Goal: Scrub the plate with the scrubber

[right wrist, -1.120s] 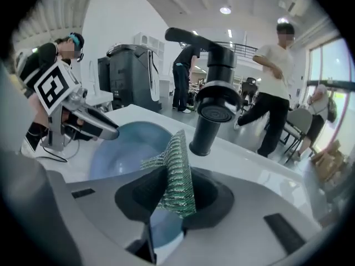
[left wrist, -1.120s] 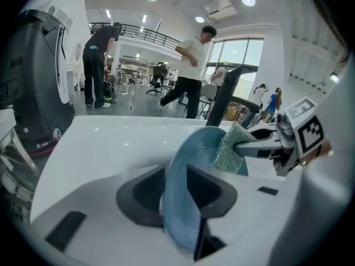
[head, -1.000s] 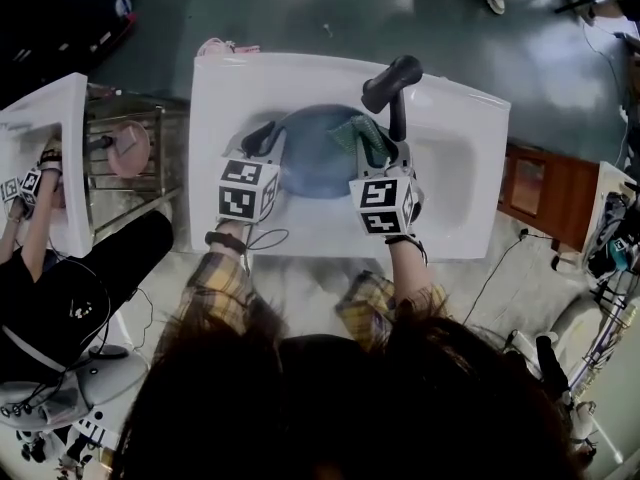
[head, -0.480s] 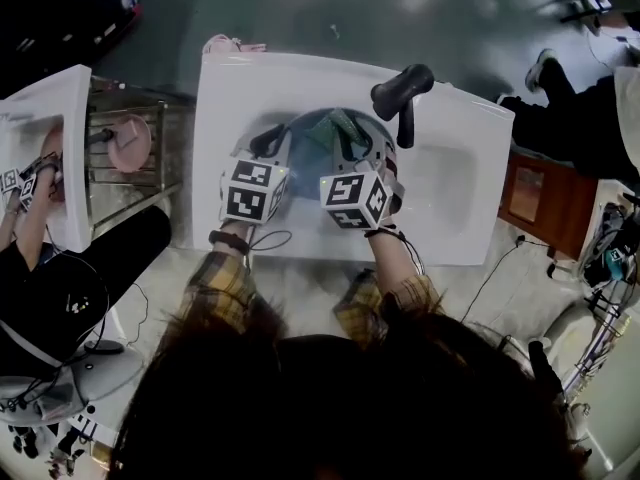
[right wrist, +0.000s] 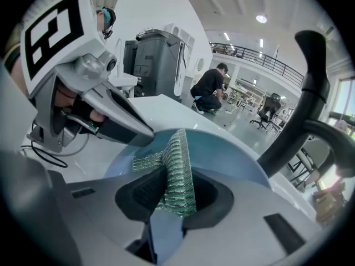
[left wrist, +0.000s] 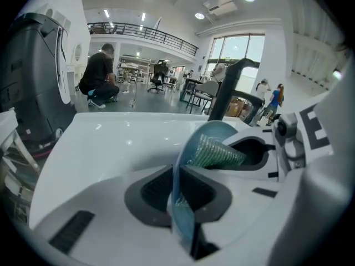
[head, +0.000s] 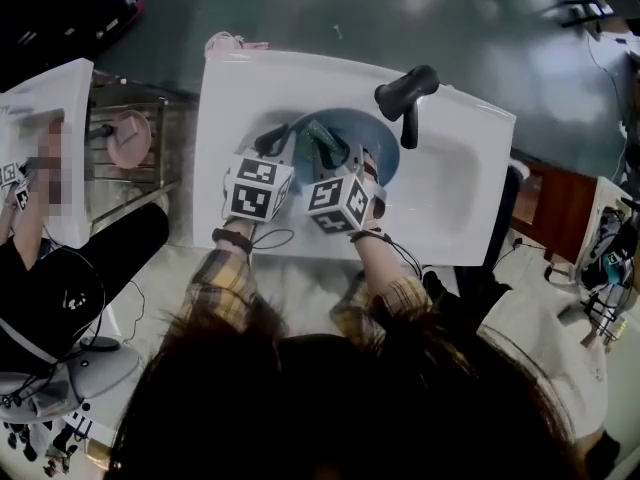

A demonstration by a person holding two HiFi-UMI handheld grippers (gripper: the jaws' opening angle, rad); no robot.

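White sink basin point(head: 450, 198) forms the work surface, with a black faucet point(head: 405, 93) at its far rim. Blue plate point(head: 380, 138) sits inside the basin, below the faucet. Left gripper point(head: 272, 142): its jaws have just been closing and now clamp the plate's rim between the pads. Right gripper point(head: 335, 153): jaws closed on the green mesh scrubber point(head: 322, 138), which rests against the plate's face, just beside the left gripper. Further left stand a metal rack point(head: 150, 183) and a second white sink point(head: 65, 148), where a person in black point(head: 50, 298) sits.

The person wears yellow plaid sleeves point(head: 222, 288); the white left tongs point(head: 268, 142) and right tongs point(head: 331, 154) each bear a black-marked cube point(head: 257, 188).
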